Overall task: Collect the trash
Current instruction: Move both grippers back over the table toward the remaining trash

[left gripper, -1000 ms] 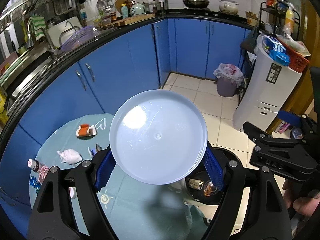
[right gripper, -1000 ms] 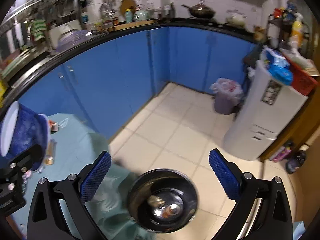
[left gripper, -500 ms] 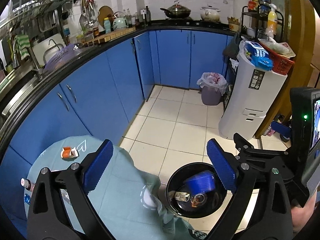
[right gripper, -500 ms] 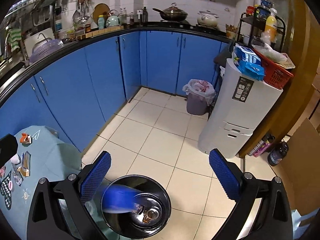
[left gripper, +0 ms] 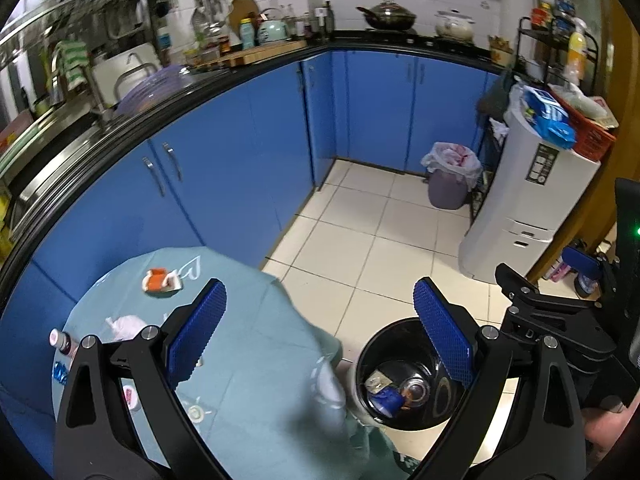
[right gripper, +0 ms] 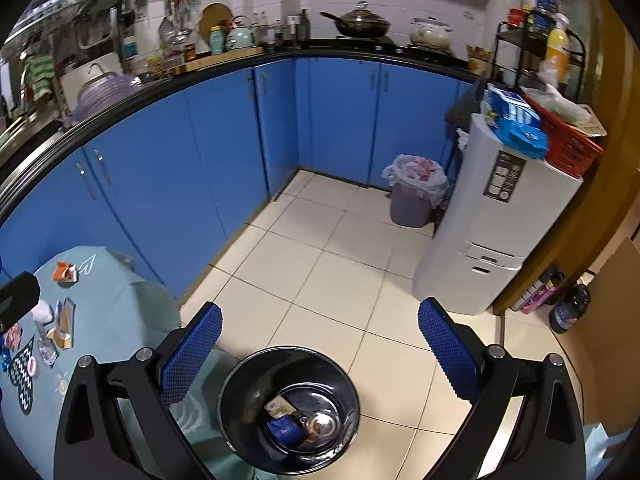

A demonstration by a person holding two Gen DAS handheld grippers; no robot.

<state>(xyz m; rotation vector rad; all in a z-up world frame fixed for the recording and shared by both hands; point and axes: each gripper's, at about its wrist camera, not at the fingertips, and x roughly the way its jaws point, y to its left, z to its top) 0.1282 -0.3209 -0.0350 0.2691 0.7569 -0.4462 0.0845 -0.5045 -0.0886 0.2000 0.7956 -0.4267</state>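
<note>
Trash sits in the black bin (right gripper: 289, 408), a blue cup (right gripper: 285, 429) among it; wrappers (left gripper: 160, 280) wait on my counter (left gripper: 248, 360). Both tools, left (left gripper: 320, 340) and right (right gripper: 320, 354), gape empty.

No legible text on any item. White appliance (right gripper: 476, 216), ahead and right of the right gripper (right gripper: 320, 336): dark label, print too small to read. Blue packet (right gripper: 516, 124) on top: lettering unreadable.
</note>
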